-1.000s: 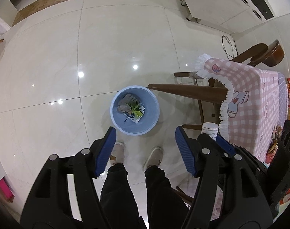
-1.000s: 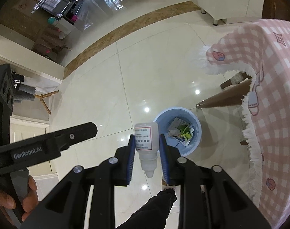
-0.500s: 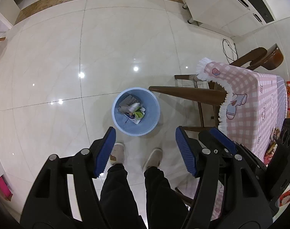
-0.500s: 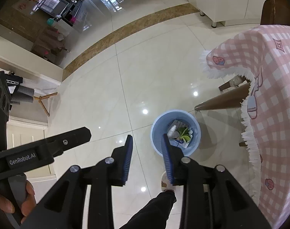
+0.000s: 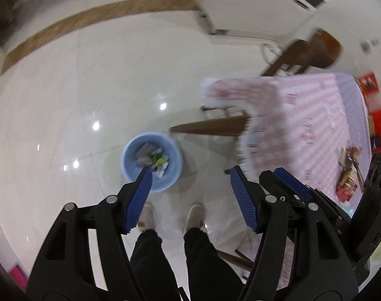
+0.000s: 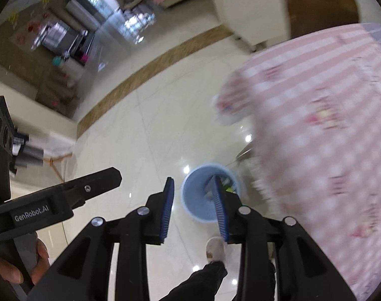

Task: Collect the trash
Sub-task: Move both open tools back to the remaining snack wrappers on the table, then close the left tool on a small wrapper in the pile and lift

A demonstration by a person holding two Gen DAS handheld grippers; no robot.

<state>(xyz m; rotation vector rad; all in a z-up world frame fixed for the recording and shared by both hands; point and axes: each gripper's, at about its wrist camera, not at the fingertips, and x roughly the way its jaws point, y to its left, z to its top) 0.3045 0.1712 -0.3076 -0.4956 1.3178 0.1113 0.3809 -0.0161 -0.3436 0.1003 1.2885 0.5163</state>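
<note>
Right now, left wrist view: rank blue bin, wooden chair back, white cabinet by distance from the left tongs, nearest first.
1. Blue bin: on the floor just beyond the left tongs, toward their left finger.
2. Wooden chair back: upper right, behind the pink checked table.
3. White cabinet: top of frame, against the far wall.

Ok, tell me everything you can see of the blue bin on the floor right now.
The blue bin is a round, light blue bucket, plastic by its look, standing upright and open-topped on the glossy pale tile floor. It holds a loose pile of trash: grey and white papers or wrappers plus something yellow-green, all blurred. It sits just ahead of the person's shoes and beside a wooden chair leg near the pink checked tablecloth. Neither set of tongs touches it.
</note>
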